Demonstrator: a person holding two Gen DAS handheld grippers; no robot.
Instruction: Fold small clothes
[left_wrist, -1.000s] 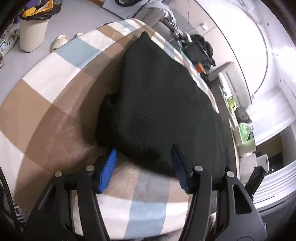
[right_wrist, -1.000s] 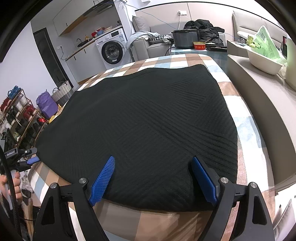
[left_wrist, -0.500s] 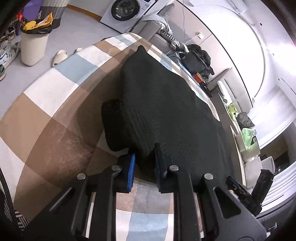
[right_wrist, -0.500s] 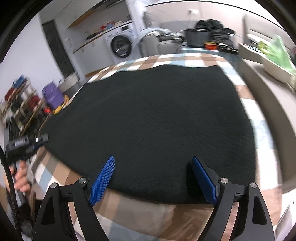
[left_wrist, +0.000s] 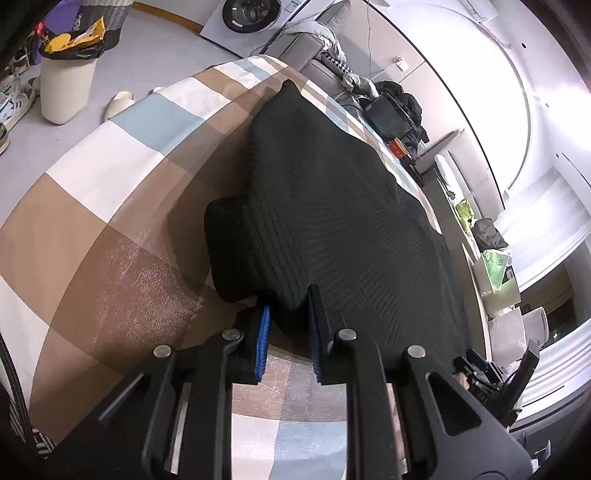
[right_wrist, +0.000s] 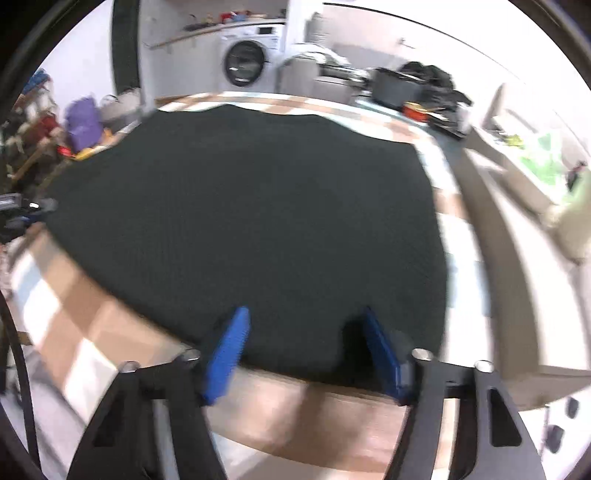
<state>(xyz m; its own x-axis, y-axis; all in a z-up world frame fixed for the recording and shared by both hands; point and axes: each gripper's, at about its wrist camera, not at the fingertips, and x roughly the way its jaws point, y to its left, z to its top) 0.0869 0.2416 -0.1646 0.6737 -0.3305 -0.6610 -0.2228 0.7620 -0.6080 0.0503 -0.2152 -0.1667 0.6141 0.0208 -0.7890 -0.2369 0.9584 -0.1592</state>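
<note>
Black knit garment (left_wrist: 332, 206) lies spread flat on the checked cloth (left_wrist: 110, 206) covering the worktop, near hem at the near edge, far end toward the washing machine (right_wrist: 245, 62).

Left tool (left_wrist: 286, 332): pressed nearly together, pinching a bunched bit of the near hem at the garment's near-left corner. Fabric puckers up between the blue pads (left_wrist: 263, 332), so the grip looks real. A stub of sleeve or cuff (left_wrist: 225, 236) sticks out left, just beyond the pinch.

Right tool (right_wrist: 308, 347): jaws have just been closing in, hem between them near the near-right corner. The right-wrist view is blurred; pads do not look to be pressing yet, so not a grip so far.

Handling, my read:
- Soft, limp, ribbed knit. No stiffness, it will sag between the two pinch points.
- Likely light to moderate weight; thick enough to bunch, so pinch a full fold of hem, not a single edge layer.
- Textured knit on rubbery pads should not slip much. It may drag the checked cloth with it if pulled flat, so lift first.
- Stretchy: uneven pull will skew the fold line.

Best hold: both near hem corners, matched height. Watch the loose sleeve stub, it may flop out of the fold.
</note>
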